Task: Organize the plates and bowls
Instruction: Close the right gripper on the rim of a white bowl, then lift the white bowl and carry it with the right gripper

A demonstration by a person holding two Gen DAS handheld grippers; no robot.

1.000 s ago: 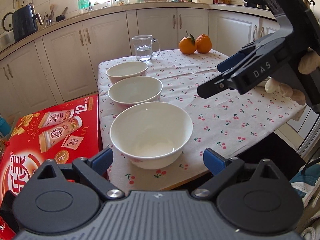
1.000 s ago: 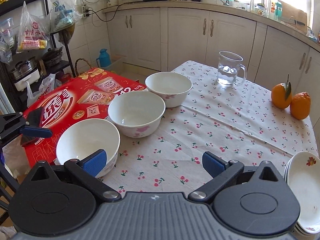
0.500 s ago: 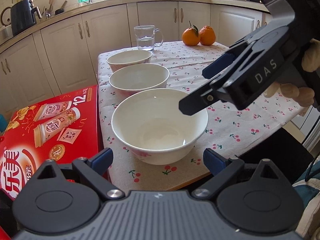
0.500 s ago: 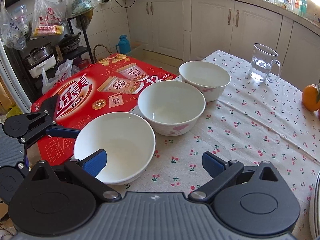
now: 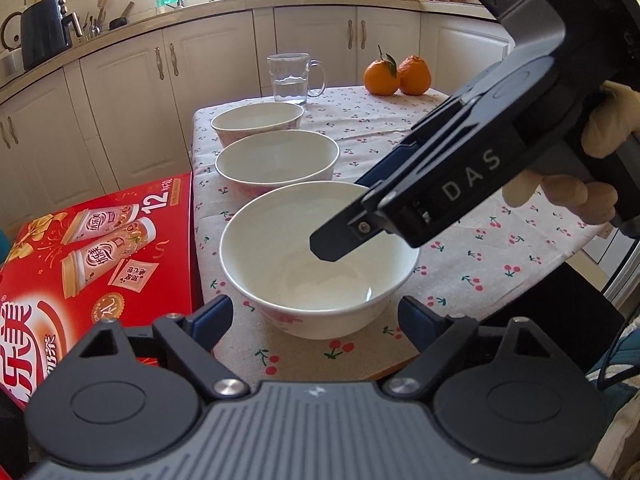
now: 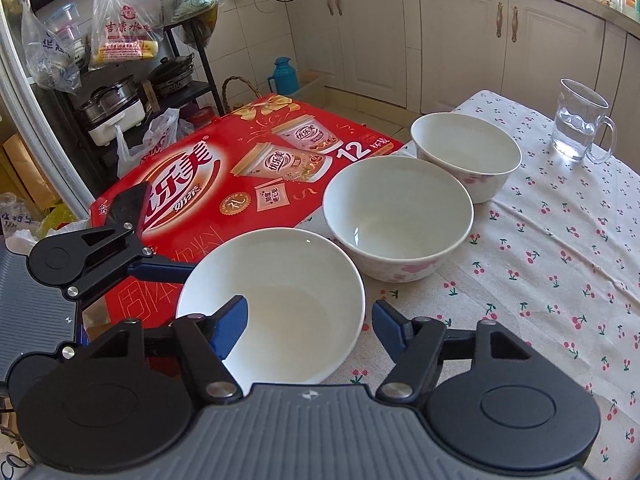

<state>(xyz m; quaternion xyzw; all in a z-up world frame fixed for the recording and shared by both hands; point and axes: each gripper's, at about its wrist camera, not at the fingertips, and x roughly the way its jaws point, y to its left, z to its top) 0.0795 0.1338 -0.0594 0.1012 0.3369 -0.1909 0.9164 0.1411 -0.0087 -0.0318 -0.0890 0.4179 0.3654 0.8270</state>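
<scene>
Bowls (image 5: 276, 160) stood unstacked; your left gripper (image 5: 315, 318) and right gripper (image 6: 308, 322) were closing around the nearest bowl (image 5: 280, 240), neither yet gripping.

The right hand-held gripper (image 5: 336, 250) carries the letters "DAS" in light print on the side of its black body. The red carton (image 6: 256, 184), just left of the cloth-covered surface (image 6: 560, 248), shows a large white "12" beside pictures of cups, plus large white Chinese brand characters. A plastic bag (image 6: 124, 32) hanging at the far left bears red Chinese print, too small to read reliably.
</scene>
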